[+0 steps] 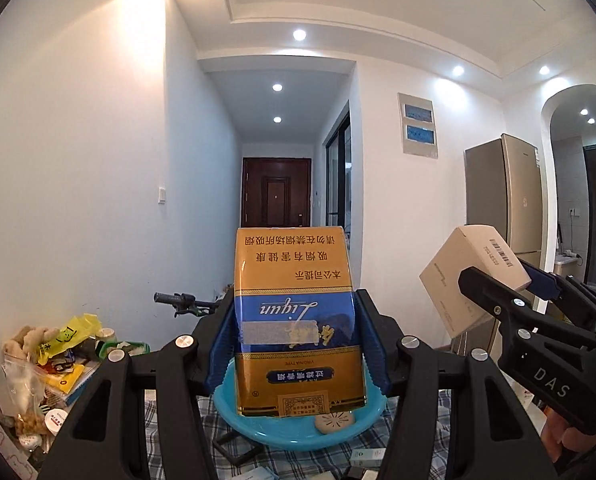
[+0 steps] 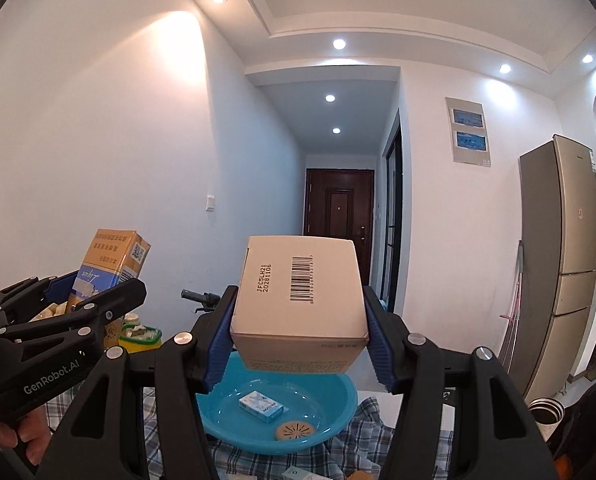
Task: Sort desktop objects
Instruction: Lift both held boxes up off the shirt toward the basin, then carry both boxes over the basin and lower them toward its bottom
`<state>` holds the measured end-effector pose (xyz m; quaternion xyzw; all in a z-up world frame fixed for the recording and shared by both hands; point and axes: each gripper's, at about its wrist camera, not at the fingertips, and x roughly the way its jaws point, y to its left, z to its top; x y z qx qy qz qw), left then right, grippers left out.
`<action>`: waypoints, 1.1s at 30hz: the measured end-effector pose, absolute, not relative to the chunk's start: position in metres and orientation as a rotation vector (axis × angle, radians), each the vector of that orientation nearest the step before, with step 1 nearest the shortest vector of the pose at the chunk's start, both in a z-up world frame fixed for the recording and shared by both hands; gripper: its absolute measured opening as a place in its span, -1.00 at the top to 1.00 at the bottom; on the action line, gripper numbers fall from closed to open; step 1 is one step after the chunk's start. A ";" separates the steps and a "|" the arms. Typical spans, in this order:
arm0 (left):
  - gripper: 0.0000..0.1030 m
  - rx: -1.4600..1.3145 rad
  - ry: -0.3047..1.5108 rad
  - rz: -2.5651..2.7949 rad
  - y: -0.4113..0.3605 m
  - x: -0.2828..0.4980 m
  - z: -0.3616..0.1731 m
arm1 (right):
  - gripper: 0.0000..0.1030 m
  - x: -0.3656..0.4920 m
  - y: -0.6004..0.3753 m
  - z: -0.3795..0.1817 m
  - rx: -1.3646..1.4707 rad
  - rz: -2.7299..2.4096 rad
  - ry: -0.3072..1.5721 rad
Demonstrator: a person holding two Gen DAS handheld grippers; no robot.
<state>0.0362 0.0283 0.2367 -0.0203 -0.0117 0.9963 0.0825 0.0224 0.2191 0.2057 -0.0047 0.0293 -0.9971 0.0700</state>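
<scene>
Carrying looks like the step in hand – left gripper (image 1: 298,344) clamps a gold-and-blue cigarette pack (image 1: 296,320) between its fingers, right gripper (image 2: 298,336) clamps a beige carton (image 2: 298,300), both above the blue basin (image 2: 337,396) – lowering and releasing likely comes next

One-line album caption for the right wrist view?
Right hand-held gripper clamps a barcoded white carton above a blue basin.
</scene>
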 end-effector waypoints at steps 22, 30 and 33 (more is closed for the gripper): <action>-0.13 0.171 -0.143 2.946 0.012 0.040 0.274 | -0.11 0.030 0.216 0.242 -0.247 -3.001 0.028; -0.13 0.221 -0.206 2.934 0.002 0.010 0.280 | -0.11 0.007 0.220 0.252 -0.321 -3.011 0.034; -0.13 0.200 -0.204 2.929 0.004 -0.007 0.279 | -0.11 -0.008 0.222 0.251 -0.323 -3.004 0.021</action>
